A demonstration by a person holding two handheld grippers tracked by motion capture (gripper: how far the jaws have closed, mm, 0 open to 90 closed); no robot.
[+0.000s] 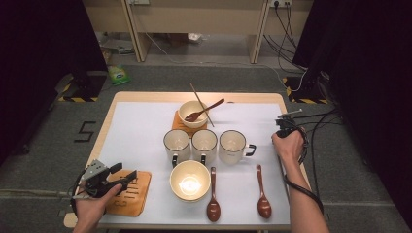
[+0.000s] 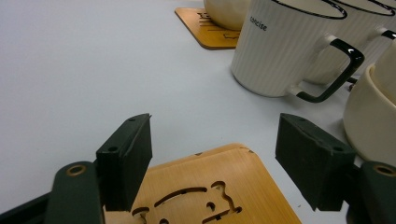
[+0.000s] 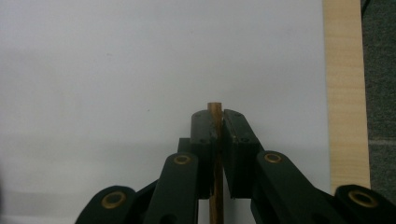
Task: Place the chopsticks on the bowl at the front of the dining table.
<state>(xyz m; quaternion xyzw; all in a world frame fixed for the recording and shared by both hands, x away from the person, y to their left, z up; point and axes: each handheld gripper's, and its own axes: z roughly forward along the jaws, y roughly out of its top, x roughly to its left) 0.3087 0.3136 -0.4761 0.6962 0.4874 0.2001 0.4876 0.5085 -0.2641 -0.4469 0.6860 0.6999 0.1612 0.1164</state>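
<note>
high view: a white table [image 1: 141, 131] carries three mugs in a row, two bowls, two coasters and several spoons
right gripper [image 3: 218, 122]: its jaws are clamped narrow on a thin wooden stick [image 3: 215, 154]; in the high view it sits in the person's right hand [image 1: 287, 143] near the table's right edge, beside the right mug [image 1: 232, 146]
wooden stick: held upright between the two black pads, its cut end poking just past the jaw tips, over bare white tabletop; the table's pale wood edge runs at the right of the right gripper view
left gripper [image 2: 215, 154]: jaws stand wide with nothing pinched between them; it hovers over the near coaster [image 2: 219, 191] at the table's front left corner
near coaster: light wood with cut-out shapes, lying flat, one corner between the open jaws
left mug [image 2: 285, 46]: white, ribbed, black handle, ahead of the left gripper
near bowl [image 1: 190, 180]: cream, in front of the mugs
far bowl [image 1: 193, 114]: sits on the second coaster, a brown spoon [image 1: 204, 110] and another stick [image 1: 201, 104] resting in it
loose spoons [image 1: 213, 196]: two, lying right of the near bowl
</note>
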